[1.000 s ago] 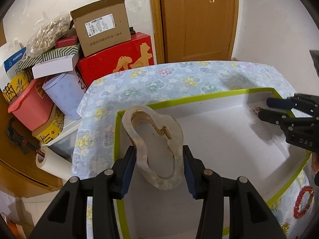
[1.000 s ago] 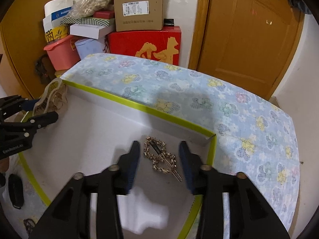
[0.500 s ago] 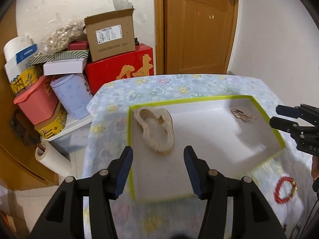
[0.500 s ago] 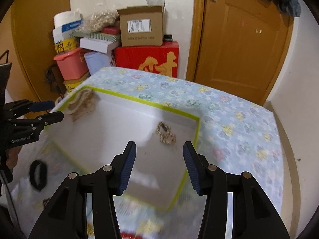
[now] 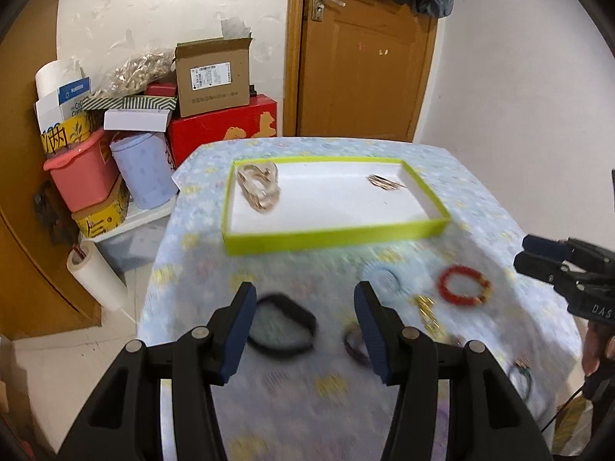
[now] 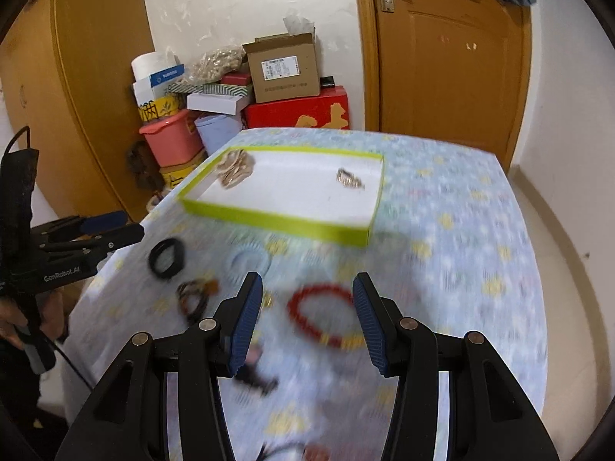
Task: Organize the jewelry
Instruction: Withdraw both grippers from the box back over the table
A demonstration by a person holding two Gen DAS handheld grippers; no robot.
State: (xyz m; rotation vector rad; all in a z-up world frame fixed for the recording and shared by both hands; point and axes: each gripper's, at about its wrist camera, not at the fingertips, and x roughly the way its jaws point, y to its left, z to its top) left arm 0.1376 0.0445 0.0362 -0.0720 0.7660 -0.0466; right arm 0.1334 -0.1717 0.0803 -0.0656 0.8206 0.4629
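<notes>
A white tray with a lime-green rim (image 5: 330, 236) (image 6: 269, 221) sits on the flowered tablecloth. In it lie a pearly hair claw (image 5: 258, 188) (image 6: 234, 169) at the left and a gold hair clip (image 5: 384, 182) (image 6: 349, 178) at the right. My left gripper (image 5: 303, 309) is open and empty above a black bracelet (image 5: 284, 328) (image 6: 166, 258). My right gripper (image 6: 307, 301) is open and empty over a red bead bracelet (image 6: 323, 317) (image 5: 463, 286). A dark braided bracelet (image 5: 355, 342) (image 6: 192, 296), a pale blue ring (image 6: 248, 263) and a gold chain (image 5: 428, 313) lie near, blurred.
Boxes, a pink bin (image 5: 82, 169) and a paper roll (image 5: 96, 272) are stacked left of the table. A wooden door (image 5: 365, 73) stands behind. The table's left edge drops to the floor. More small jewelry (image 5: 521, 374) lies at the near right.
Both grippers have let go of the hair claw and the gold clip, left them in the tray, and pulled back and up to the loose bracelets in front.
</notes>
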